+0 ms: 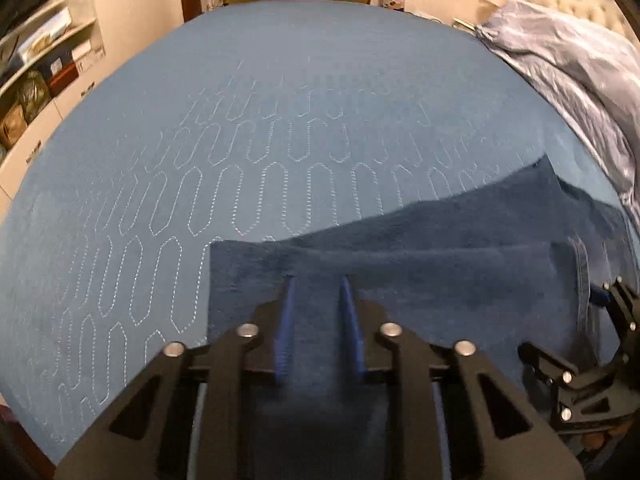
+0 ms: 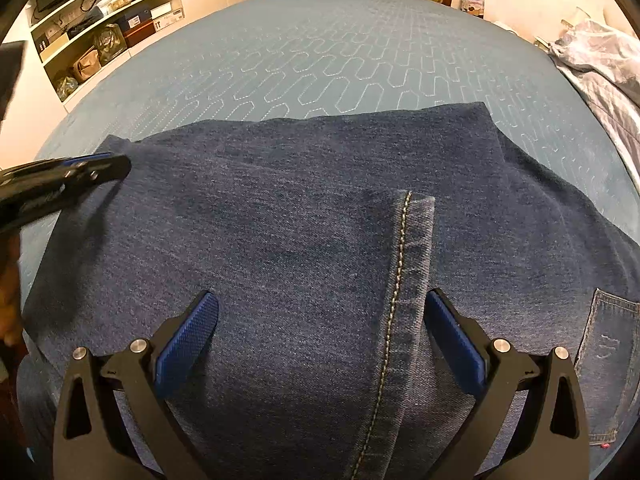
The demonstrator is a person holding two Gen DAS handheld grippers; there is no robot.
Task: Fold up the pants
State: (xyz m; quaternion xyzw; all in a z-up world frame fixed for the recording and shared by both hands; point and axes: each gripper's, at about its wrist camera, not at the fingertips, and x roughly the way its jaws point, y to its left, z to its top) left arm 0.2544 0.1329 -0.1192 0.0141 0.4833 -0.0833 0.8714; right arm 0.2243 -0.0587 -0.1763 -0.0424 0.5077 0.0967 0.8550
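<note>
Pants (image 2: 280, 220) lie beneath the wide-spread right gripper (image 2: 322, 332), unheld.

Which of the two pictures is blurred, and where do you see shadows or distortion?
Left wrist view: motion blur smears the shelves and the quilt stitching; the bed bulges from the fisheye. Right wrist view: sharp, the jeans weave is crisp; the left gripper casts a shadow on the denim.
</note>
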